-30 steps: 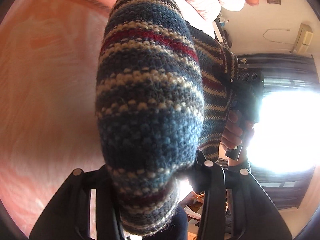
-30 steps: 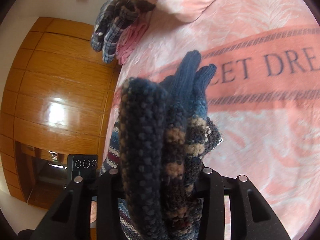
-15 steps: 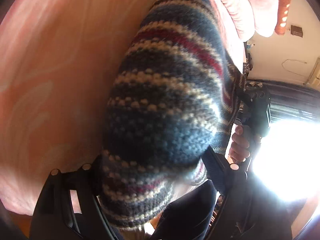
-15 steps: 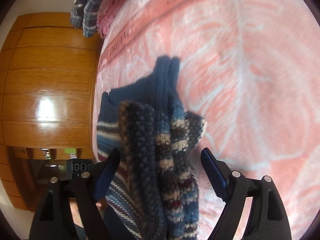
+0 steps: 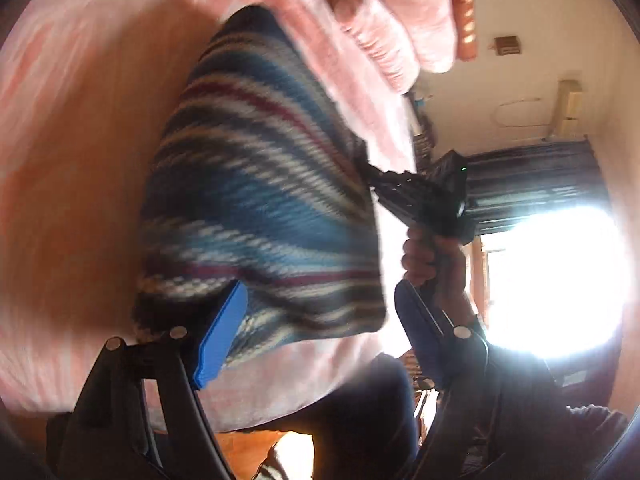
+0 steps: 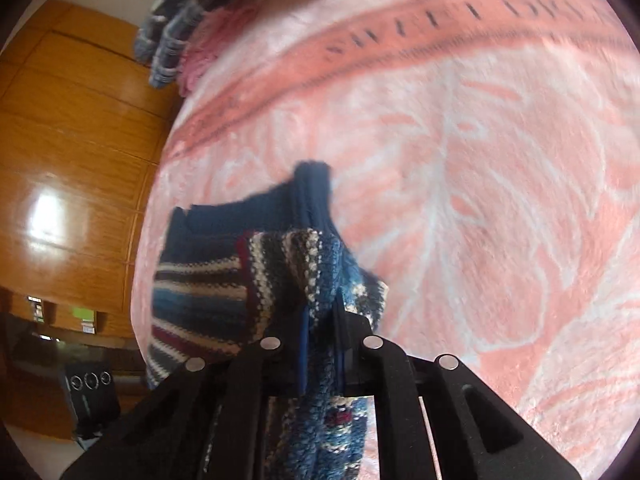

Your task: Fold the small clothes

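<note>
A striped knit sweater (image 5: 260, 200) in blue, cream and dark red lies bunched on the pink blanket (image 5: 60, 160). My left gripper (image 5: 318, 296) is open at its near edge, its blue pads (image 5: 220, 332) wide apart and not gripping. The right gripper (image 5: 416, 196), held by a hand, sits at the sweater's right side. In the right wrist view, the right gripper (image 6: 322, 312) is shut on a thick fold of the sweater (image 6: 208, 292), whose dark blue part lies flat on the blanket (image 6: 480, 200).
Pink pillows (image 5: 392, 20) are stacked at the head of the bed. A pile of plaid and pink clothes (image 6: 180, 28) sits at the far corner of the bed beside a wooden wardrobe (image 6: 72, 140). A bright window (image 5: 560, 280) glares on the right.
The sweater has come down onto the blanket. My left gripper has let go and drawn back from it. The right gripper's jaws have narrowed onto the knit fold.
</note>
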The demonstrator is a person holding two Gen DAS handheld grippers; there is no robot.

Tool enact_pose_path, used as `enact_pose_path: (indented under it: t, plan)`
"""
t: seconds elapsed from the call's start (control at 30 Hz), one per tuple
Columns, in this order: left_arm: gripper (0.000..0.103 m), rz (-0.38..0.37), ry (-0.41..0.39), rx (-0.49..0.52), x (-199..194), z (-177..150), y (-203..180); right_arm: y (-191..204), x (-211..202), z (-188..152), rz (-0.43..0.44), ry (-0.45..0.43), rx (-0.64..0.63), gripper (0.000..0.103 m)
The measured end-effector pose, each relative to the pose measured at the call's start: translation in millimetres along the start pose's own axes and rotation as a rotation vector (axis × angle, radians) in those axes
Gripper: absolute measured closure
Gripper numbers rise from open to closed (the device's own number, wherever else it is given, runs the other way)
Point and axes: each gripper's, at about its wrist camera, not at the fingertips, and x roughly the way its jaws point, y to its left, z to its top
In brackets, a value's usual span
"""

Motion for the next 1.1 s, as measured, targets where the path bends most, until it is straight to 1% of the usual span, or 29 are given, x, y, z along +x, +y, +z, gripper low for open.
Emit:
enact_pose_path:
  t: [0.03,0.07,0.1,0.13,0.17,0.2,0.27,0.3,0.37,0.4,0.43,0.47,0.5,0.53,0.57,0.6,0.63,0.67,0.7,0.77,0.8,0.83,0.87,0.9,0.93,0.97,1.0,1.03,1.1]
  plan:
    - [0.040,-0.006,0.039,-0.051,8.5,0.4,9.6,-3.9,-0.9,0.3,0.023,-0.008,0.012,0.094]
    - [0.040,-0.028,0.037,-0.080,6.7,2.9,12.0,-2.5,-3.8,0.9,0.028,-0.012,0.014,0.094]
    - [0.040,-0.020,0.029,-0.072,0.9,5.1,10.0,0.6,-6.4,1.2,0.028,-0.013,0.002,0.091]
    - [0.040,0.005,0.039,-0.062,-1.3,5.6,7.3,4.1,-10.1,0.9,0.027,-0.013,-0.012,0.089]
    - [0.040,0.005,0.051,-0.073,-1.9,7.1,3.9,7.4,-16.6,0.3,0.016,-0.022,-0.018,0.083]
    - [0.040,-0.027,0.050,-0.082,-6.0,10.3,4.8,13.4,-26.8,-2.6,0.005,-0.043,-0.032,0.081]
    - [0.040,-0.134,0.025,-0.050,-16.7,19.5,-9.0,31.3,-49.3,-12.8,0.014,-0.082,-0.094,0.081]
    - [0.038,-0.168,0.004,-0.031,-23.4,21.8,-13.0,42.3,-57.8,-20.4,0.021,-0.086,-0.136,0.081]
    - [0.032,-0.221,-0.031,-0.013,-29.2,34.3,-22.2,61.8,-59.9,-35.2,0.035,-0.058,-0.206,0.081]
    - [0.031,-0.207,-0.044,-0.004,-27.2,42.2,-24.2,65.2,-53.6,-41.5,0.037,-0.027,-0.215,0.081]
    - [0.029,-0.172,-0.051,-0.006,-20.1,52.4,-22.6,64.9,-43.9,-45.3,0.034,0.006,-0.211,0.081]
    - [0.029,-0.121,-0.055,-0.028,-9.3,64.6,-19.1,57.9,-32.1,-48.3,0.007,0.038,-0.197,0.082]
    - [0.030,-0.062,-0.048,-0.054,0.6,74.0,-9.0,45.4,-21.9,-51.5,-0.056,0.058,-0.186,0.097]
    - [0.033,-0.044,-0.020,-0.086,11.6,78.1,2.1,33.5,-13.2,-52.8,-0.099,0.070,-0.184,0.103]
    - [0.036,-0.046,-0.005,-0.107,22.5,86.5,7.1,23.5,-11.6,-53.0,-0.083,0.069,-0.153,0.103]
    - [0.036,-0.044,-0.002,-0.108,17.7,90.1,10.3,19.6,-15.8,-52.8,-0.055,0.067,-0.111,0.103]
    - [0.036,-0.024,0.007,-0.090,16.9,91.8,2.8,24.1,-22.8,-55.0,-0.049,0.059,-0.114,0.103]
    - [0.036,-0.003,0.013,-0.069,14.0,92.1,-5.1,32.8,-30.8,-59.5,-0.064,0.047,-0.146,0.100]
    - [0.036,-0.003,0.007,-0.061,9.8,92.2,-13.0,42.5,-39.4,-66.2,-0.076,0.033,-0.175,0.097]
    - [0.035,-0.071,-0.016,-0.023,-3.1,88.0,-27.7,63.3,-54.1,-85.2,-0.060,0.021,-0.243,0.097]
    - [0.034,-0.079,-0.028,0.007,-7.2,86.1,-35.4,70.6,-57.6,-95.3,-0.054,0.032,-0.273,0.097]
    - [0.033,-0.058,-0.034,0.035,-9.3,84.3,-40.4,75.2,-55.5,-106.3,-0.052,0.057,-0.296,0.097]
    - [0.033,-0.013,-0.024,0.053,-4.9,84.6,-42.8,76.0,-48.7,-114.9,-0.065,0.088,-0.309,0.097]
    - [0.033,0.033,-0.001,0.046,3.1,85.9,-39.3,72.5,-40.7,-120.8,-0.117,0.114,-0.322,0.101]
    - [0.033,0.074,0.035,0.024,15.8,87.6,-32.2,66.0,-30.3,-124.5,-0.171,0.133,-0.326,0.103]
    - [0.033,0.089,0.066,0.012,26.3,87.7,-24.3,57.0,-24.4,-125.2,-0.205,0.142,-0.319,0.103]
    - [0.033,0.087,0.076,0.011,33.1,88.9,-21.5,50.9,-21.7,-124.2,-0.208,0.141,-0.298,0.103]
    - [0.032,0.088,0.071,0.015,31.9,87.1,-20.4,48.2,-23.0,-122.2,-0.189,0.140,-0.259,0.103]
    - [0.032,0.101,0.064,0.011,25.8,85.1,-26.0,58.2,-32.4,-124.3,-0.205,0.126,-0.266,0.103]
